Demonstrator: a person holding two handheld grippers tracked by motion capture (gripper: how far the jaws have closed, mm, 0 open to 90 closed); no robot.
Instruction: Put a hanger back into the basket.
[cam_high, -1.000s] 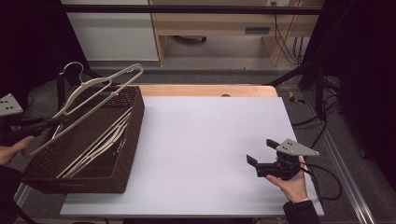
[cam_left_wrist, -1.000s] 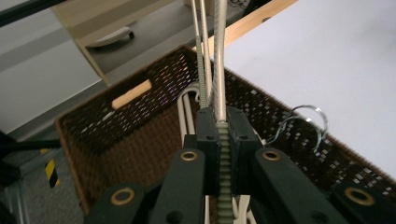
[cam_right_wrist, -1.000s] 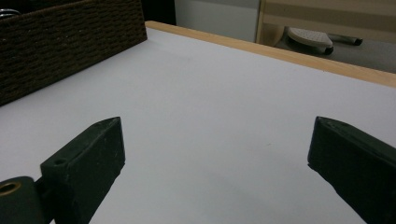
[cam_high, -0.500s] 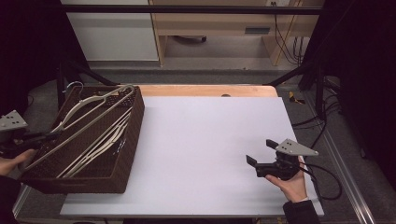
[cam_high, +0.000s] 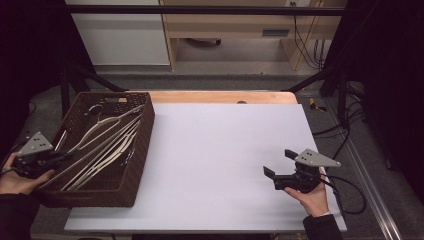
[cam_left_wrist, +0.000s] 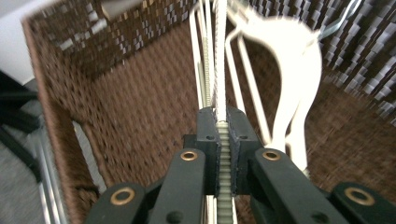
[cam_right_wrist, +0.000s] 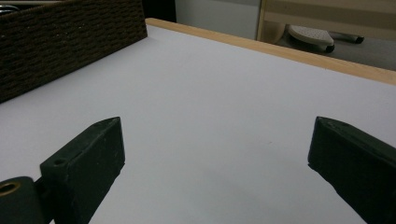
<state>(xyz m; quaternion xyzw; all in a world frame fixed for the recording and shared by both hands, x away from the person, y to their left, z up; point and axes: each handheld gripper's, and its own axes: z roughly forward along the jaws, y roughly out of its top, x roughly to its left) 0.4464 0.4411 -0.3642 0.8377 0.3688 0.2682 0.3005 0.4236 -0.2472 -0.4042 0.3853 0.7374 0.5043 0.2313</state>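
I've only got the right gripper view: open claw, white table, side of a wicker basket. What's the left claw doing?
Observer: The left claw is shut on the thin ribbed bar of a white hanger.
Operator: In or out of the basket?
Observer: Inside. It reaches in from the left side of the basket, and the held bar sits down among the other hangers.
Operator: Anything on the table near my claw?
Observer: No. The high view has the right claw over bare white table, well apart from the basket.
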